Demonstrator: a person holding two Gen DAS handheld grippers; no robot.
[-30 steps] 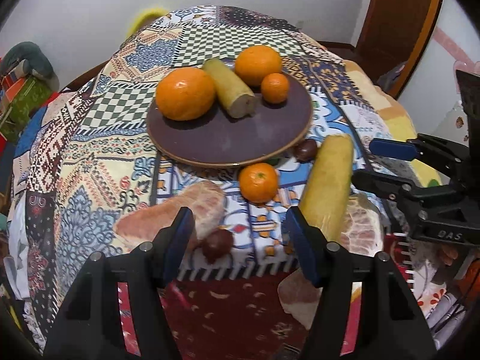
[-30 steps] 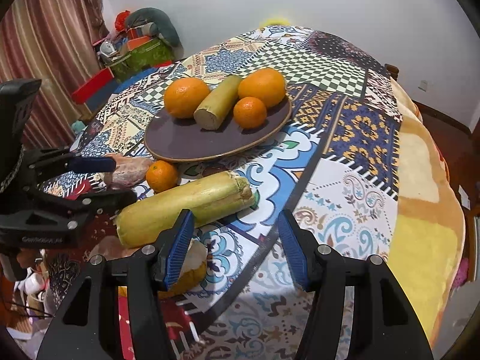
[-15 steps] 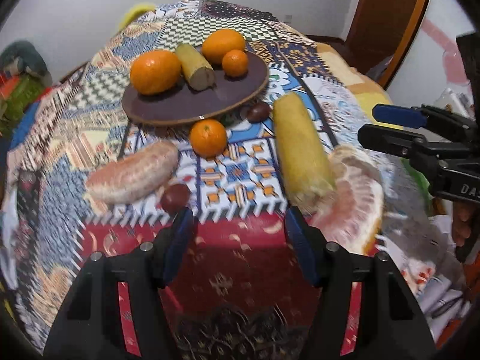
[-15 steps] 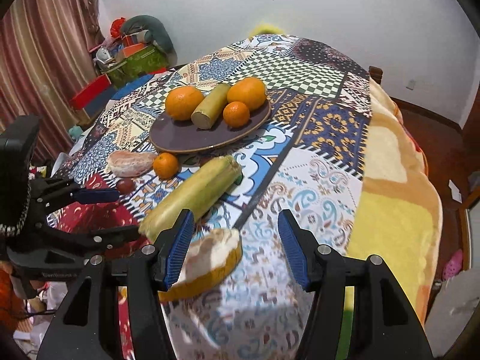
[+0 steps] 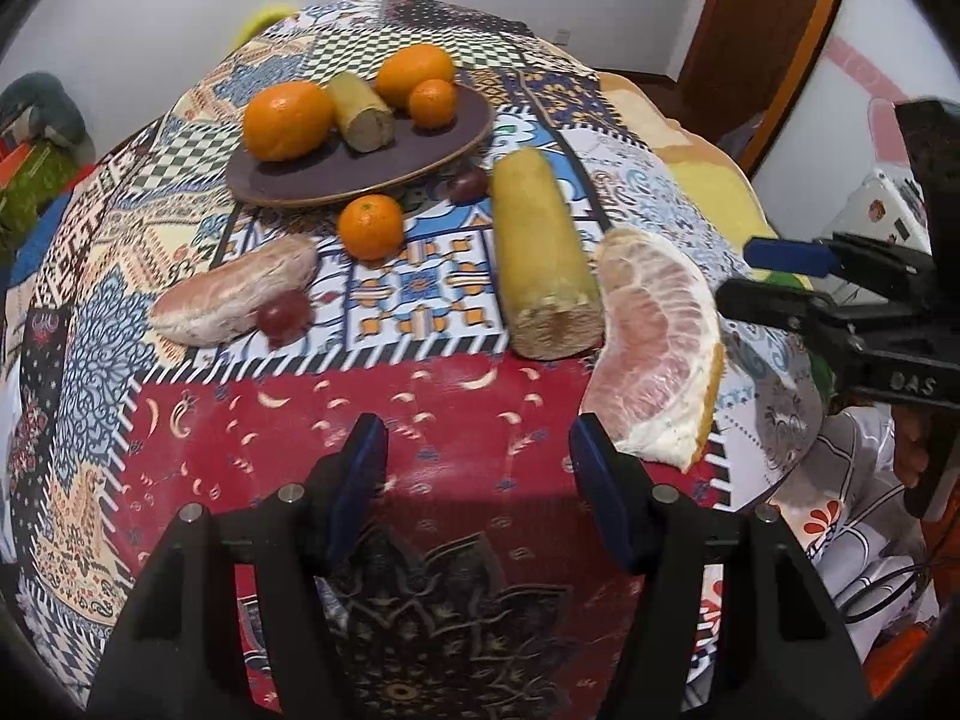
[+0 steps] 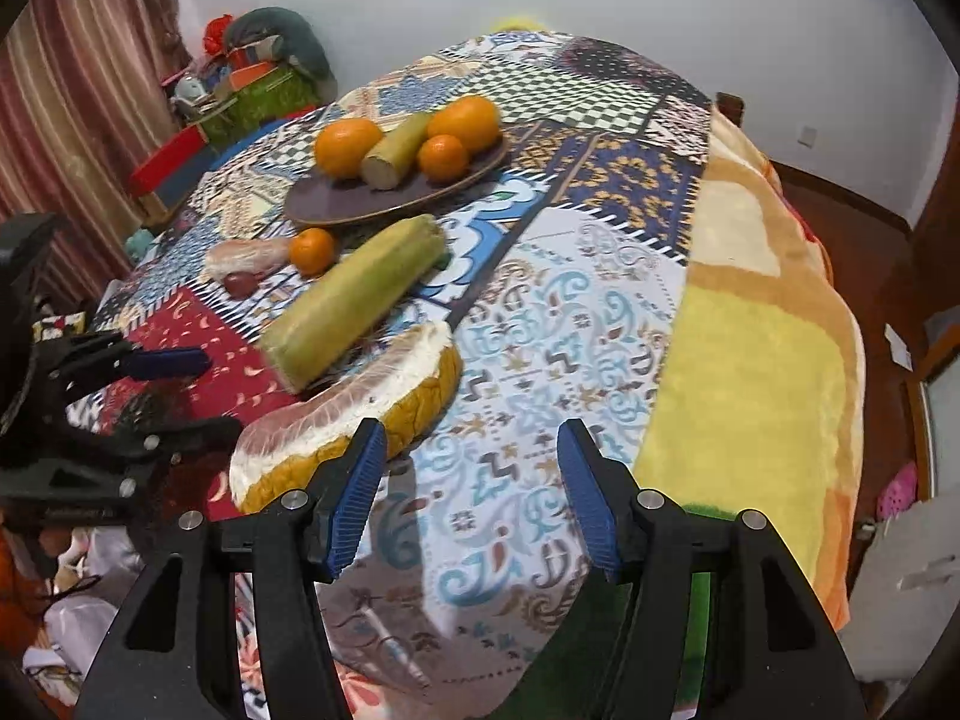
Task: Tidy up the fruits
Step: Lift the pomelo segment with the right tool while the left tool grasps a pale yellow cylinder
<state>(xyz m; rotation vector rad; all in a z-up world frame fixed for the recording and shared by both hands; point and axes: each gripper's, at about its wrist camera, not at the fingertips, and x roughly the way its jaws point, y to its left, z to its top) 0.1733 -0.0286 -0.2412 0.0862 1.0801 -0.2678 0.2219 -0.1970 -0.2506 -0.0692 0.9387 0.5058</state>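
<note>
A dark round plate [image 5: 312,177] [image 6: 336,204] on the patterned cloth holds two oranges, a small tangerine and a short sugarcane piece. Loose in front of it lie a tangerine [image 5: 370,226] [image 6: 311,250], a long sugarcane piece [image 5: 540,252] [image 6: 354,300], a pomelo wedge with rind [image 5: 660,342] [image 6: 354,414], a peeled pomelo segment [image 5: 234,294] [image 6: 243,255] and two dark red fruits [image 5: 282,317] [image 5: 468,183]. My left gripper [image 5: 480,480] is open and empty, low over the red cloth patch. My right gripper [image 6: 468,492] is open and empty, just right of the wedge.
The table is round and drops off at its near and right edges. A yellow-orange blanket [image 6: 762,330] covers its right side. Boxes and bags [image 6: 240,96] are piled at the far left by a striped curtain. A wooden door [image 5: 762,36] stands at the right.
Both grippers have pulled back and up from the table, so the fruits look smaller and farther. Both stay open and empty. No fruit has moved.
</note>
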